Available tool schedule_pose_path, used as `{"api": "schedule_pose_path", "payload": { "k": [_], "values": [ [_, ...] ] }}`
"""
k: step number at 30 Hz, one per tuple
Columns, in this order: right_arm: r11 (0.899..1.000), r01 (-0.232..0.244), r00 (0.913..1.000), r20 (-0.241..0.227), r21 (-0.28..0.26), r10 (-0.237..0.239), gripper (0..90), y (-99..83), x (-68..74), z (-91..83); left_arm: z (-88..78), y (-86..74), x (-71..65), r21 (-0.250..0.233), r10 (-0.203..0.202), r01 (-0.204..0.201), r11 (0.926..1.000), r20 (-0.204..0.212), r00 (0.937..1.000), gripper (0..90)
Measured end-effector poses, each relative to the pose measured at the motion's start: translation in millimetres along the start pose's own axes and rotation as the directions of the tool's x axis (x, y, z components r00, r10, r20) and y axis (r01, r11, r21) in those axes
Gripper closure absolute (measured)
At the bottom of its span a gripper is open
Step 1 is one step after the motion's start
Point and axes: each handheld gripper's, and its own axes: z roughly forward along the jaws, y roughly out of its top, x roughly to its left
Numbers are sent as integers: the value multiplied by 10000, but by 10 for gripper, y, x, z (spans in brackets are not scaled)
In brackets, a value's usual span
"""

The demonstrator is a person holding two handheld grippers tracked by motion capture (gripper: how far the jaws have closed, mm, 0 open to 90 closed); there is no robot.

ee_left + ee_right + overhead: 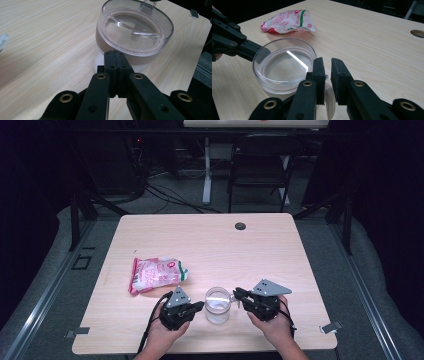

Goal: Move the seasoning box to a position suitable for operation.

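The clear round plastic container (218,304) stands between the two grippers, blocking the straight way across. The red-and-white crinkled plastic packet (156,274) lies near on the left, behind the left gripper (198,307). The pale wooden table (260,255) beyond and to the right lies free.

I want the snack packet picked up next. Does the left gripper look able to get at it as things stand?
Probably yes: the packet lies flat on bare table just beyond the left gripper, nothing between them. Its jaws are shut and must open first.
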Motion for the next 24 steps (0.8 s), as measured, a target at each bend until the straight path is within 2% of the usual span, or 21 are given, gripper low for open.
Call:
{"api": "schedule_pose_path", "payload": {
  "k": [24],
  "values": [
    [9998,-81,10000,-59,-160,80,821,-19,-3,8,-40,29,-10,-259,-82,82,9996,7,10000,900]
  ]
}}
